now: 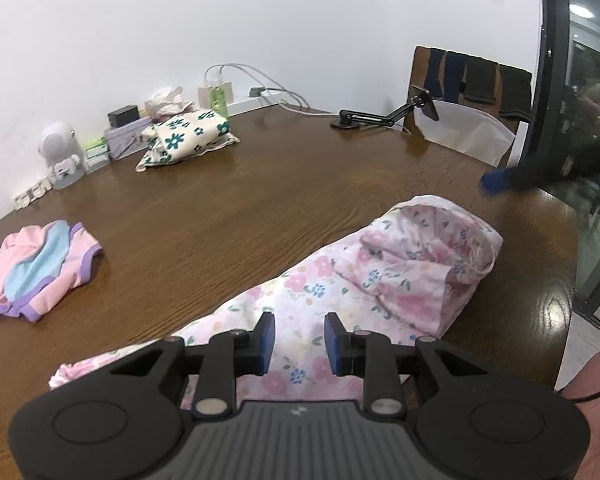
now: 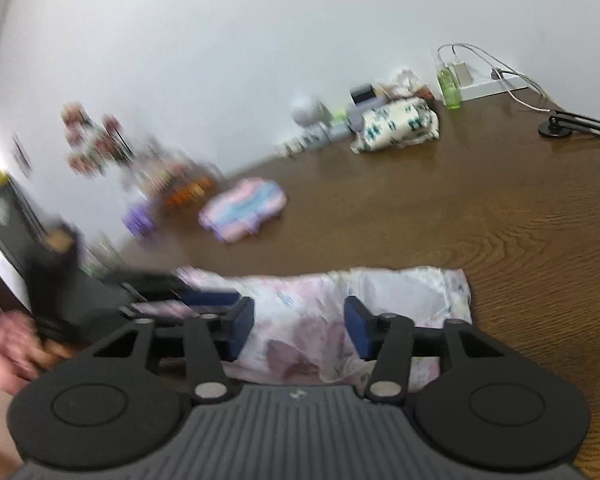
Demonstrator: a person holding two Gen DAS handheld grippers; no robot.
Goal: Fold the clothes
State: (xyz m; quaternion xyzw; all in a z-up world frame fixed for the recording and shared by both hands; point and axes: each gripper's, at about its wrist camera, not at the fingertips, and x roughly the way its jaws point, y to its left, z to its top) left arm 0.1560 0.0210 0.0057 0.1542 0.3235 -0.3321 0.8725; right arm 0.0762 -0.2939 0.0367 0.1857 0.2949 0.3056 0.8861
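From the left wrist, your left gripper [image 1: 299, 338] hovered with fingers spread and nothing between them, over the near part of the floral garment [image 1: 340, 280], which lay on the table [image 1: 260, 200] close to its rounded edge; a pull toward that edge could have slid the bunched far end off. From the right wrist, blurred, your right gripper [image 2: 299, 330] also had its fingers apart above the garment, so a hurried pinch might have caught one layer only.
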